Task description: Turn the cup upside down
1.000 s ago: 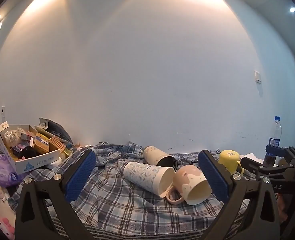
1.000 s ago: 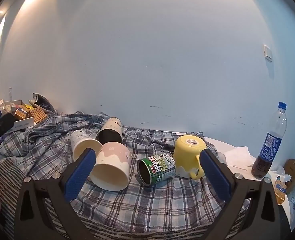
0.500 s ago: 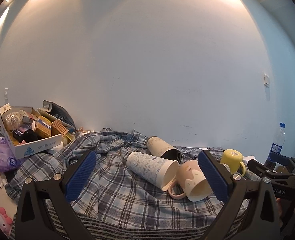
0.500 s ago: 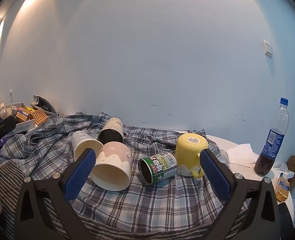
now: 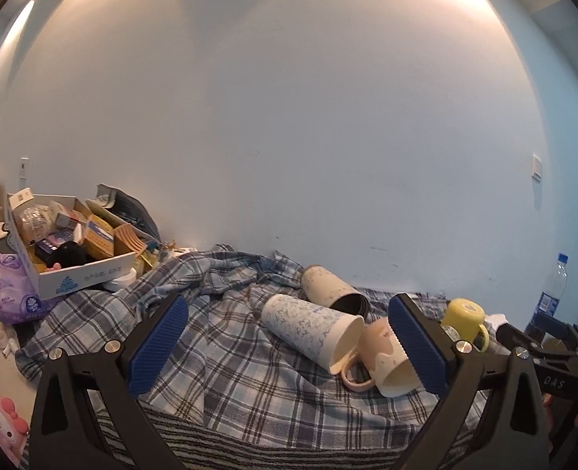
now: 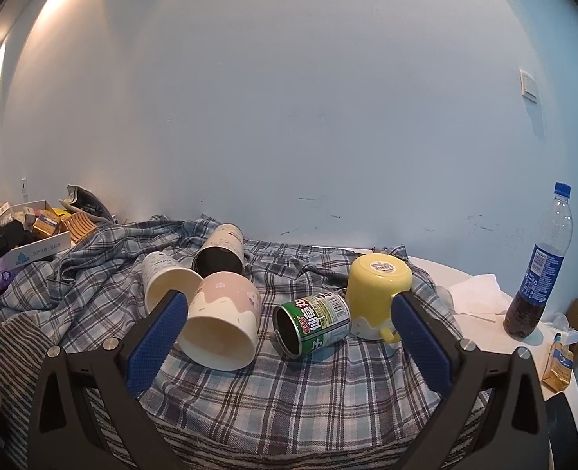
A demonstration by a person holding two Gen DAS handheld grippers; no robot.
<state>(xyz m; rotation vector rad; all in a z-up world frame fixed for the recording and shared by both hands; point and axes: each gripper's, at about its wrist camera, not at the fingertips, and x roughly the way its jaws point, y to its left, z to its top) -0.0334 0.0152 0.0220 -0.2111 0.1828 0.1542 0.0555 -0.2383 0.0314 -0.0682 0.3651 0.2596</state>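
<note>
Both grippers, left gripper (image 5: 289,346) and right gripper (image 6: 290,338), are hovering with fingers spread and empty, approaching the pink mug (image 6: 222,327) lying at eleven o'clock, likely needing grasping and inverting.

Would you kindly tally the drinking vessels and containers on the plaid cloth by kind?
Handled mugs: 2, yellow upside-down mug, pink-and-cream mug on its side
Handleless tumblers: 2, blue-patterned, cream speckled with dark interior
Green tin cans: 1
Total: 5
</note>
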